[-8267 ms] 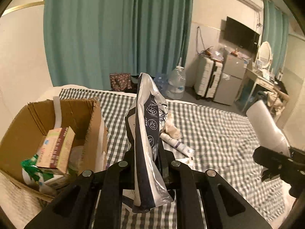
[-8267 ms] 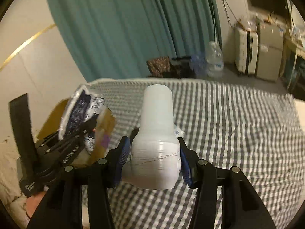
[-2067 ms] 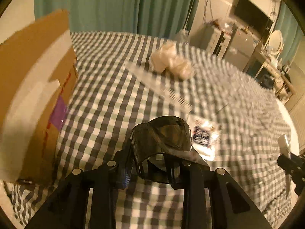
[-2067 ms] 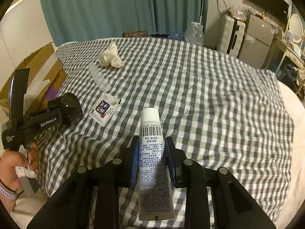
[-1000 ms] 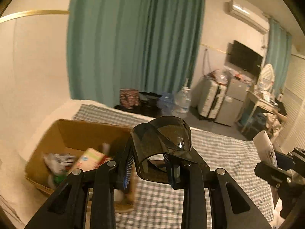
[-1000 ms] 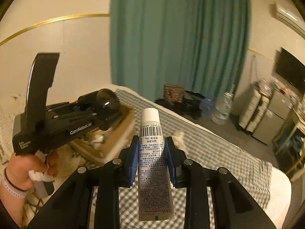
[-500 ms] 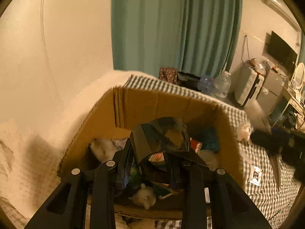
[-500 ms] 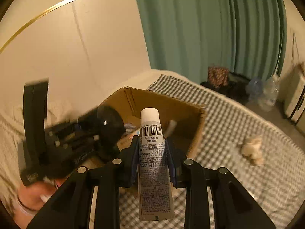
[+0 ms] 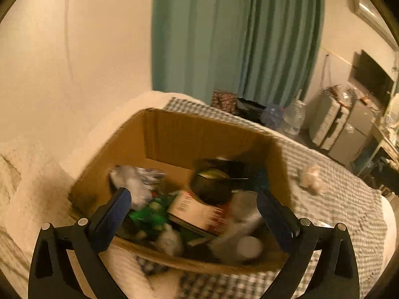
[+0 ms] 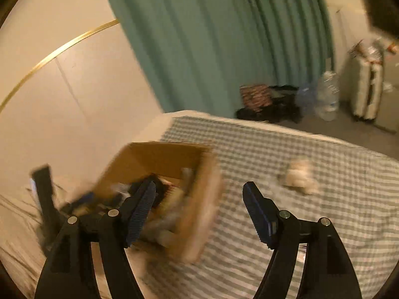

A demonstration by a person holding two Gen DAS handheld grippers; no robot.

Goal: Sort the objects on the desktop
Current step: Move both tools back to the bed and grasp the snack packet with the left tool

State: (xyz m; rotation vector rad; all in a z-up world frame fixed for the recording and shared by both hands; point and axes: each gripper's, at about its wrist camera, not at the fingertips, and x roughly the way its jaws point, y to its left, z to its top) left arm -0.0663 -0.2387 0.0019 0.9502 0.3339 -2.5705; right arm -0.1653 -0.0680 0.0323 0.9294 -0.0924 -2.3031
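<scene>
Both claws are spread wide and carry nothing, poised at a cardboard box that sits on a bed with a green-and-white checked cover.

The left claw hovers over the open top of the box, tilted down and forward, its blue-padded fingers straddling the contents from above. Inside lies a jumble: a dark rounded cap or lid on top of a red and white carton, green packaging, crumpled white wrappers and a pale round container near the front wall.

The right claw is beside the box, level with its right-hand wall, pointing out across the bed. Its view is smeared by motion. The left gripper's handle shows as a dark blur at the left edge.

The likely trouble: the box is already heaped, and the dark cap rests loosely on top, so it could roll or slide out if the box is knocked. The right claw is close to the cardboard wall and moving fast; a swing leftward could strike it and tip or shift the box on the soft bedding.

A crumpled tissue lies on the checked cover, well apart from the box, apparently not yet sorted.
</scene>
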